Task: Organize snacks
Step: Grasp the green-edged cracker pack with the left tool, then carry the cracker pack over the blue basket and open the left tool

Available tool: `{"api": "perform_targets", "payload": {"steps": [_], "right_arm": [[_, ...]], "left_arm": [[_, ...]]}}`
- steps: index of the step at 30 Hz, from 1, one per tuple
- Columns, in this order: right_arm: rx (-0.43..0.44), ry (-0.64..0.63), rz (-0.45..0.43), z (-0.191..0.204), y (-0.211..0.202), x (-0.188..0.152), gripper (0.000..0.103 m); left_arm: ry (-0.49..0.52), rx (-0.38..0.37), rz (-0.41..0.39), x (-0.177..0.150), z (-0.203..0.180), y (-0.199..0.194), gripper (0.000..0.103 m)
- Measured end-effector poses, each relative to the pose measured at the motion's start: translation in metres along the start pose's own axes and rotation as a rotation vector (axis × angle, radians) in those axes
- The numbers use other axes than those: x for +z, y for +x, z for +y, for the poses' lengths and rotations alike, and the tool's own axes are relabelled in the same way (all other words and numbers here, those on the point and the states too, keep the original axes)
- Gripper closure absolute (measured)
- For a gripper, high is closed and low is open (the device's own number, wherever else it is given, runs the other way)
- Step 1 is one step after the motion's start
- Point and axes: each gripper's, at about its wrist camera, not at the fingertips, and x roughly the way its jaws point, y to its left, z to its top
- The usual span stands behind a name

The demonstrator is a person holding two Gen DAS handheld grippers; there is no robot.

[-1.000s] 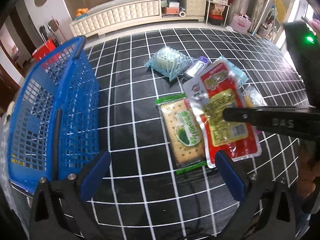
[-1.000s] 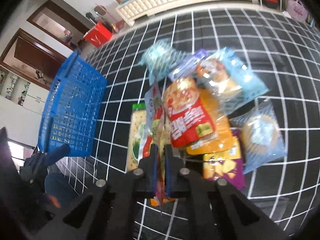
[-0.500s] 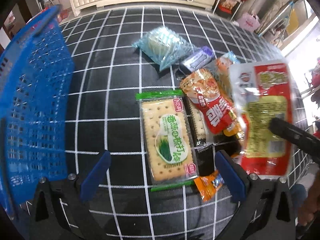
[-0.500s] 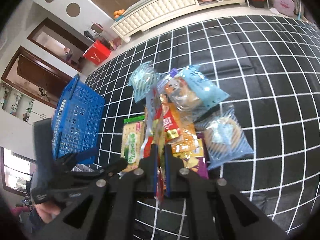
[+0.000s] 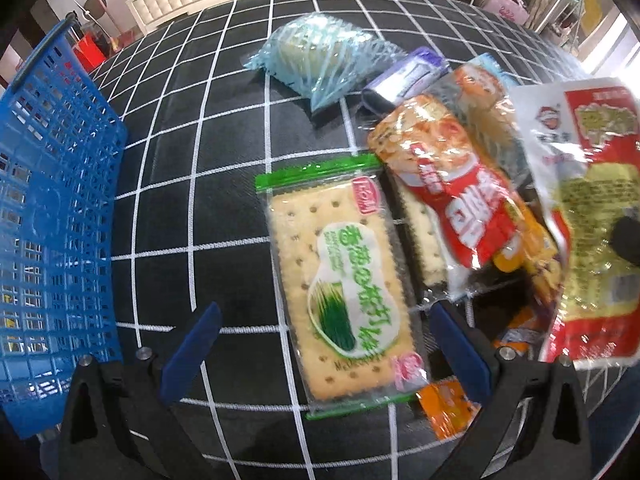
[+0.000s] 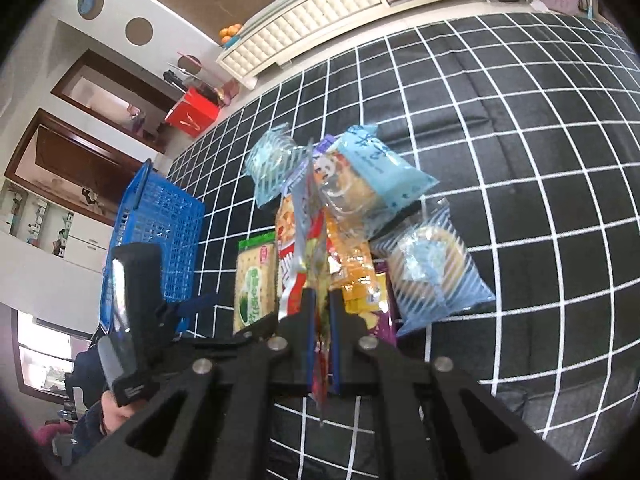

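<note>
Right gripper (image 6: 320,300) pinching a red-and-white snack packet (image 5: 584,216) above the pile.

The left gripper (image 5: 328,344) is hovering spread wide over the green-edged cracker pack (image 5: 340,280) lying on the black grid cloth (image 5: 200,160), the blue basket (image 5: 48,200) sitting at the cloth's left edge. The lifted packet is hanging edge-on in the right wrist view, its print blurring and its far end cut off.

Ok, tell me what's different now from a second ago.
The right gripper, shut on the red sausage pack, has lifted it off the pile and carried it right, uncovering the red-and-orange snack bag. The left gripper, open, has closed in over the green cracker pack. The blue basket and the other snacks stayed put.
</note>
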Motion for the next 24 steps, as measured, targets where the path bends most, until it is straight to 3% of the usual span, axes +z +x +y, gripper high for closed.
{"api": "perform_targets", "payload": {"steps": [4, 6, 8, 14, 24], "right_arm": [[0.001, 0.008, 0.001, -0.001, 0.0, 0.0, 0.094], [0.0, 0.009, 0.0, -0.001, 0.0, 0.001, 0.094], [0.001, 0.013, 0.0, 0.001, 0.0, 0.002, 0.094], [0.005, 0.0, -0.013, 0.011, -0.008, -0.002, 0.094], [0.028, -0.034, -0.06, 0.049, -0.029, 0.0, 0.094]], "left_arm": [[-0.016, -0.033, 0.007, 0.004, 0.005, 0.013, 0.003], [-0.006, -0.035, -0.017, 0.002, 0.005, 0.011, 0.015], [0.006, -0.04, -0.032, -0.001, 0.003, 0.004, 0.046], [-0.006, -0.048, -0.048, -0.01, 0.01, -0.012, 0.047], [0.0, -0.086, -0.198, -0.025, 0.033, -0.098, 0.047]]}}
